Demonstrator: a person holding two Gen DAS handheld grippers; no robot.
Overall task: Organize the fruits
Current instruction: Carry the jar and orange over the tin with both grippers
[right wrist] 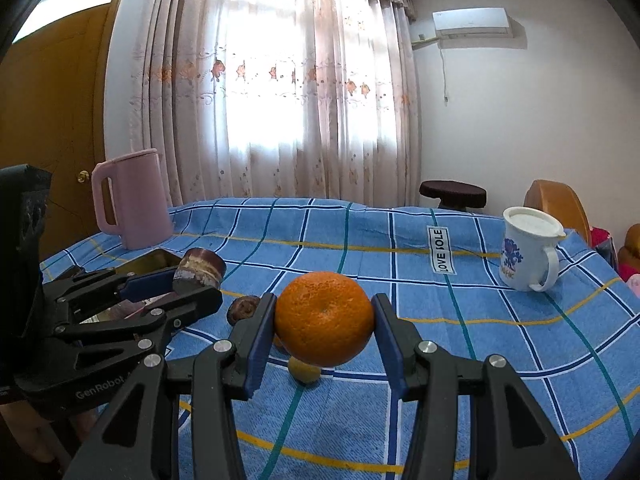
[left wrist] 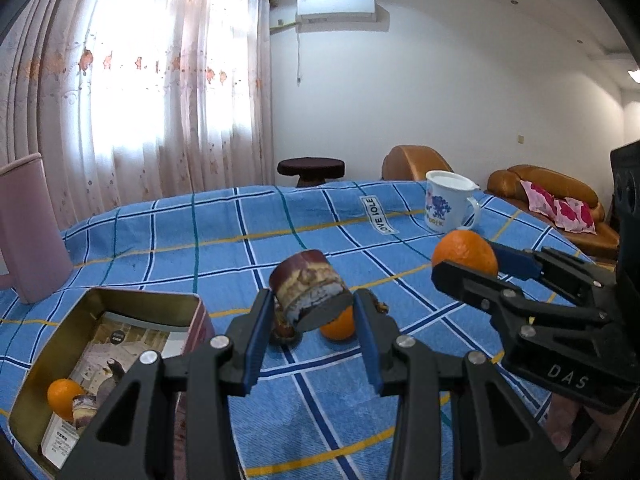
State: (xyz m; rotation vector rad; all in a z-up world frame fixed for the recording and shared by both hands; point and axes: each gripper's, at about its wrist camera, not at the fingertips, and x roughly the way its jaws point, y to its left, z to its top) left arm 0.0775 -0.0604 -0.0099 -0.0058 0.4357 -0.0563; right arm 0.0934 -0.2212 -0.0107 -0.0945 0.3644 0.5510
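- fruits lifted above the table: right claw clenched on orange, left claw clenched on brown cylinder piece.
- carry each level over the tin box, lower inside, then release.

**Orange pinned between the blue pads**

The right hand-held gripper clamps a big orange from both sides, lifted clear of the blue checked cloth on the bench. A small yellow fruit sits on the cloth just beneath it. Off to the left, the left hand-held gripper grips a brown, patchy cylinder above a gold tin. A pink jug stands far left, a lidded white mug far right.
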